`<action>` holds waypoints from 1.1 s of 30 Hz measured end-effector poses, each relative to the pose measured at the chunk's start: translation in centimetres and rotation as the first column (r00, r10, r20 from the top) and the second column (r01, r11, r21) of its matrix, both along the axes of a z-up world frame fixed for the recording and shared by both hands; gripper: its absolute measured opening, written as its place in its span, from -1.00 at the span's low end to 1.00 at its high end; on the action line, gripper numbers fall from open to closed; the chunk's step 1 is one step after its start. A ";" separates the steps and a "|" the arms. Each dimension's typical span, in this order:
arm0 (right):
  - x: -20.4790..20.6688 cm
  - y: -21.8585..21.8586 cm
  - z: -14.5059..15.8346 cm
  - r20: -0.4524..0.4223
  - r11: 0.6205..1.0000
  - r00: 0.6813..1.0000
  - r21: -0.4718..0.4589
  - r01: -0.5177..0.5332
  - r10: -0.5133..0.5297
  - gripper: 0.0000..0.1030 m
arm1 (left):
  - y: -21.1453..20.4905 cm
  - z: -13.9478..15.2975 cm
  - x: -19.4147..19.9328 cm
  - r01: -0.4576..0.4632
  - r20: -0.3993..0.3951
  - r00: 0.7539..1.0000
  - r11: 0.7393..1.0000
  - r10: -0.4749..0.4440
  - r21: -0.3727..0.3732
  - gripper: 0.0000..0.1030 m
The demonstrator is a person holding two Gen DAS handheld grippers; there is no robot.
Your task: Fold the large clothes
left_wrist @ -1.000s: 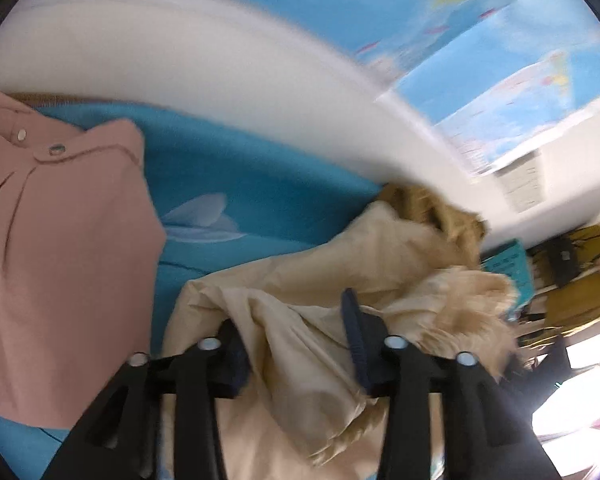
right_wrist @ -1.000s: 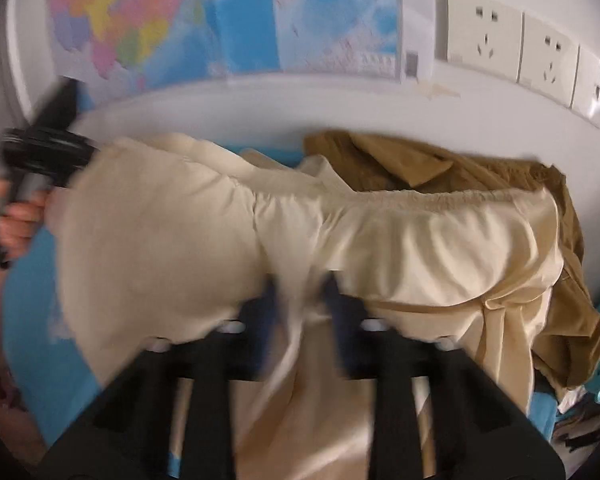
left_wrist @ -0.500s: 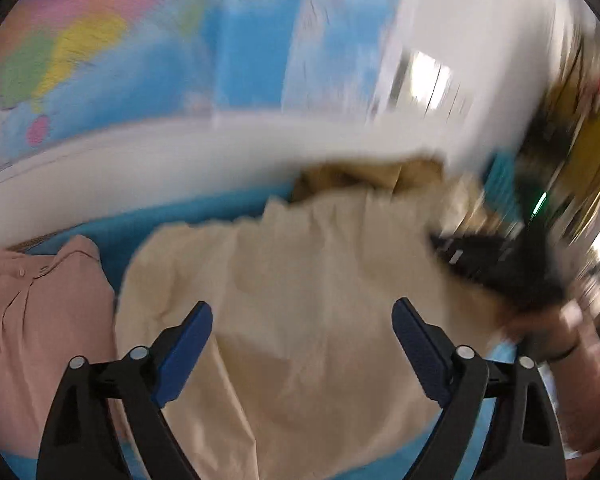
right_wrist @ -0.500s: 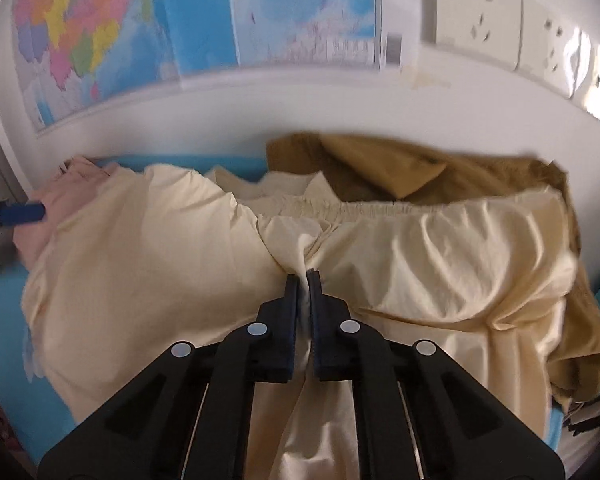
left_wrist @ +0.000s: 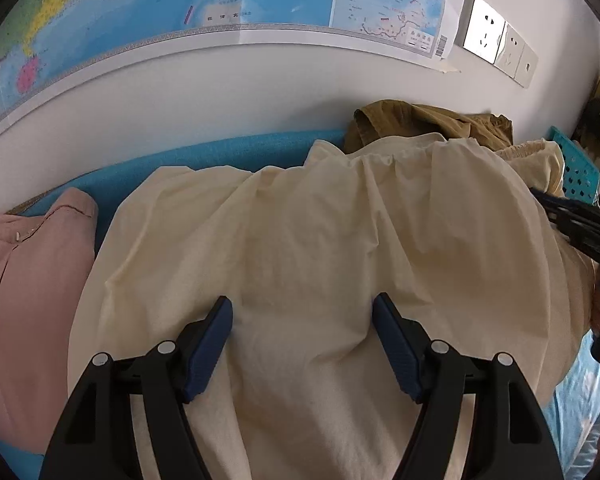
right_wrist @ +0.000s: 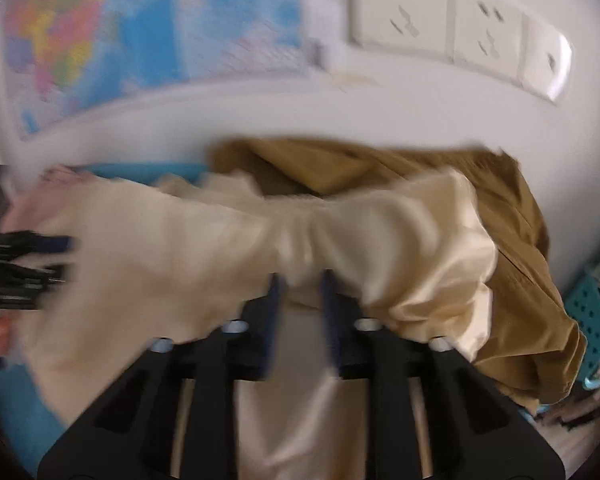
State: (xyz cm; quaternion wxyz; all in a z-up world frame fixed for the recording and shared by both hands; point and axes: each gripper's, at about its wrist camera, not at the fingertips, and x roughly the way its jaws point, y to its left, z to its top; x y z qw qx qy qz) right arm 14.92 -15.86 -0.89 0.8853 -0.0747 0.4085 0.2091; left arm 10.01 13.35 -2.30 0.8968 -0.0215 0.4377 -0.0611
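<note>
A large cream garment (left_wrist: 320,248) with an elastic waistband lies spread over the blue surface (left_wrist: 220,152); it also shows in the right wrist view (right_wrist: 180,248). My left gripper (left_wrist: 302,316) is open and rests over the cloth, jaws wide apart, holding nothing. My right gripper (right_wrist: 298,284) has its jaws partly apart around a bunched part of the waistband; the view is blurred. The right gripper shows at the right edge of the left wrist view (left_wrist: 580,228), and the left gripper at the left edge of the right wrist view (right_wrist: 24,268).
A pink folded garment (left_wrist: 24,280) lies on the left. A brown garment (left_wrist: 428,120) is piled at the back right against the white wall with a map (left_wrist: 180,0) and sockets (right_wrist: 440,28). A teal basket (left_wrist: 576,168) stands at the right.
My left gripper let go of the cloth, opened wide, then closed in over the spread garment. My right gripper's jaws, shut on the waistband before, have parted a little while moving.
</note>
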 end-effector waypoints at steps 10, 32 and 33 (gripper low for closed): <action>1.0 -1.5 -1.4 -0.070 0.997 0.997 0.059 0.040 -0.035 -0.60 | -0.2 -0.9 0.4 0.000 -0.010 1.000 1.000 0.001 0.016 0.44; -10.2 -11.7 2.3 -0.152 0.912 0.982 0.378 0.161 -0.110 0.63 | 9.2 2.3 -12.5 -0.101 0.132 0.984 0.984 0.120 -0.144 0.86; -10.4 -12.8 1.8 -0.177 0.903 0.974 0.381 0.199 -0.140 0.65 | 10.0 1.2 -13.0 -0.113 0.102 0.986 0.981 0.130 -0.160 0.86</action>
